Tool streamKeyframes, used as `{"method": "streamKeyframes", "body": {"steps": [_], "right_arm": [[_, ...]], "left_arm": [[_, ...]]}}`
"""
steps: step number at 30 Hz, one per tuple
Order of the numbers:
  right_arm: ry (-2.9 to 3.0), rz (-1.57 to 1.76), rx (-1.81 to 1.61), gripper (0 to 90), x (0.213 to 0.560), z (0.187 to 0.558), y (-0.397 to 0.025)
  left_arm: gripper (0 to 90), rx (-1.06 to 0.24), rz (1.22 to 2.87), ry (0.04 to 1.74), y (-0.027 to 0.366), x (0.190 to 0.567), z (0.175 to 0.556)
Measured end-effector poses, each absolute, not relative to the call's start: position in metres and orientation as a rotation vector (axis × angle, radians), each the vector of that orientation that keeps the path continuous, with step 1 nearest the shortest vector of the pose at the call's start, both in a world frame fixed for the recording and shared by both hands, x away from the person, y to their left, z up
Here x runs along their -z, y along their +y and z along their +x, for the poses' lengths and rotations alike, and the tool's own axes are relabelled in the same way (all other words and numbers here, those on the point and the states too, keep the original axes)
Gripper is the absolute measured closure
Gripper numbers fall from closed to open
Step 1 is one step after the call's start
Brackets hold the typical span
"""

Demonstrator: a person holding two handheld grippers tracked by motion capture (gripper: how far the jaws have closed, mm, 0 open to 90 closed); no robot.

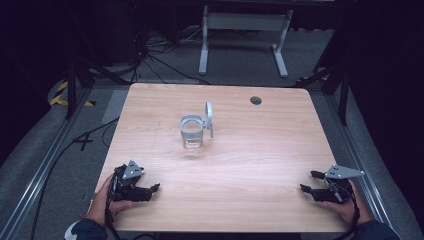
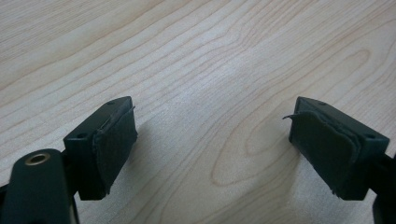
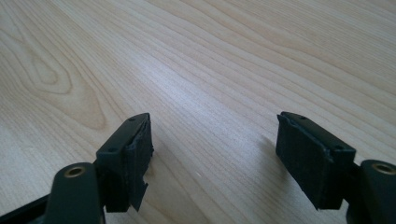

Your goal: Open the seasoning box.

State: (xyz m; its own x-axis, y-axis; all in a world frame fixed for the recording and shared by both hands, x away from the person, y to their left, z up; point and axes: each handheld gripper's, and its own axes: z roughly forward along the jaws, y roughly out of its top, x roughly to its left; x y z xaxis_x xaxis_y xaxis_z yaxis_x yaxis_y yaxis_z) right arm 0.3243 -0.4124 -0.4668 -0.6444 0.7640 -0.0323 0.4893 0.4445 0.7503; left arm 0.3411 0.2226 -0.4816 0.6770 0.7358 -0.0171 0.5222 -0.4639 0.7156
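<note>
jar [image 1: 192, 132] with its flip lid [image 1: 208, 116] up sits mid-table, a bit toward the far edge. we've got the left gripper [image 1: 145, 189] and right gripper [image 1: 309, 182] parked at the near corners, jaws wide, empty. looks like nothing's started; next we'd reach in.

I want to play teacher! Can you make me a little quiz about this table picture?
1. True or false: the lid of the clear jar is flipped open.
2. Which gripper is closer to the jar: A) left gripper B) right gripper C) cannot tell?
3. Fill in: both grippers rest low near the front edge of the wooden ____, fingers spread apart.

Key: 1 true; 2 A; 3 table.
</note>
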Motion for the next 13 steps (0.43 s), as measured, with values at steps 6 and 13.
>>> {"method": "streamKeyframes", "body": {"steps": [6,13], "right_arm": [[2.333,1.065,-1.035,26.9,0.4668,0.3244,-0.4124],[2.330,1.068,-1.030,27.0,0.4667,0.3235,-0.4126]], "left_arm": [[15.0,-0.385,2.173,0.963,0.2225,0.4816,0.3411],[14.8,-0.385,2.171,0.966,0.2223,0.4818,0.3409]]}}
